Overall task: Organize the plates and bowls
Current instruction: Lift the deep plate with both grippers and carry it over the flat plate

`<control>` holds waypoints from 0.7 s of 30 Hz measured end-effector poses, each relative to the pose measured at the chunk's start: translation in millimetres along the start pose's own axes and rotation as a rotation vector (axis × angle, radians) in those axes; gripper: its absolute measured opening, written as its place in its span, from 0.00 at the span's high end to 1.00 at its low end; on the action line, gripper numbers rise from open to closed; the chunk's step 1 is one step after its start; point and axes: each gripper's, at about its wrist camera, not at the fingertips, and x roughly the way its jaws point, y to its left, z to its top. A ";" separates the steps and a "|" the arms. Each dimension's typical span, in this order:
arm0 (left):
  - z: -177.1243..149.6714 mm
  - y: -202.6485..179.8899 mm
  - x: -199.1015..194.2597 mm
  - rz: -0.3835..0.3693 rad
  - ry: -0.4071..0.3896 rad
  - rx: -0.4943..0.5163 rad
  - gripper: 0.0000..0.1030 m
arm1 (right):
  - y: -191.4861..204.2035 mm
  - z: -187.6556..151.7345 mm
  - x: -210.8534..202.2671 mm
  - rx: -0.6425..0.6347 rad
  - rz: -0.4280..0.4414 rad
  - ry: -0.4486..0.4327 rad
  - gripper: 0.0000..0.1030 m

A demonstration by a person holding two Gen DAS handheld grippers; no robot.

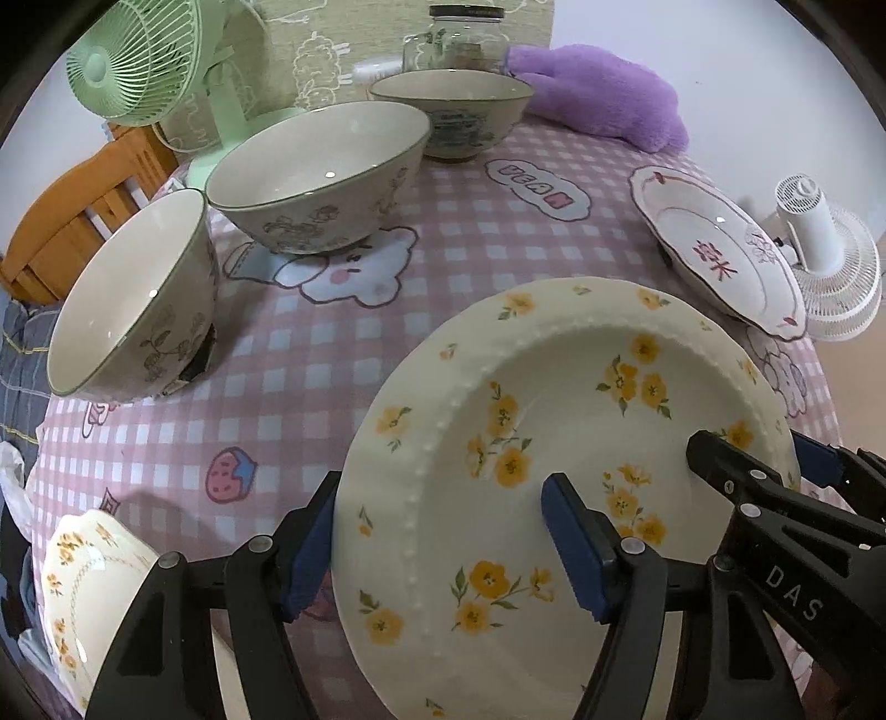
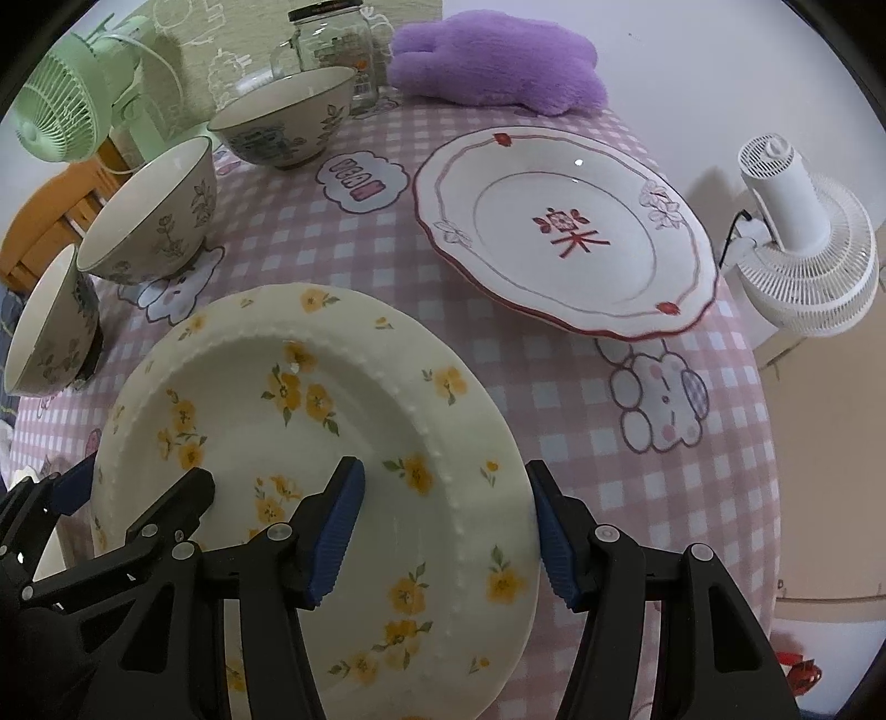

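Observation:
A cream plate with yellow flowers (image 1: 554, 399) (image 2: 310, 399) is held at the near edge of the table between both grippers. My left gripper (image 1: 443, 498) is shut on its left rim, one blue pad outside the edge and one over the well. On the opposite rim my right gripper (image 2: 443, 471) is shut the same way. Each gripper shows at the edge of the other's view, the right gripper (image 1: 753, 448) and the left gripper (image 2: 141, 476). Three grey flowered bowls (image 1: 133, 299) (image 1: 321, 177) (image 1: 454, 111) stand in a row at the left. A red-trimmed plate (image 2: 565, 232) lies at the right.
A small yellow-flowered bowl (image 1: 88, 576) sits at the near left corner. At the back stand a green fan (image 1: 133, 61), a glass jar (image 1: 465, 39) and a purple plush (image 2: 498, 61). A white fan (image 2: 803, 238) stands off the table's right edge. The pink checked cloth (image 1: 332, 354) covers the table.

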 end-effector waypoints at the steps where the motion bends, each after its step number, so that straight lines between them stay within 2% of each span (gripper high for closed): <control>1: -1.2 -2.6 -1.3 -0.004 0.001 0.003 0.31 | -1.8 -1.7 -1.3 0.005 -0.003 0.003 0.39; 13: -16.4 -23.8 -31.8 -0.031 -0.011 0.059 0.31 | -22.8 -26.7 -31.5 0.055 -0.033 0.000 0.39; 21: -25.8 -13.2 -59.3 -0.044 -0.031 0.070 0.31 | -16.4 -41.8 -61.1 0.074 -0.041 -0.015 0.39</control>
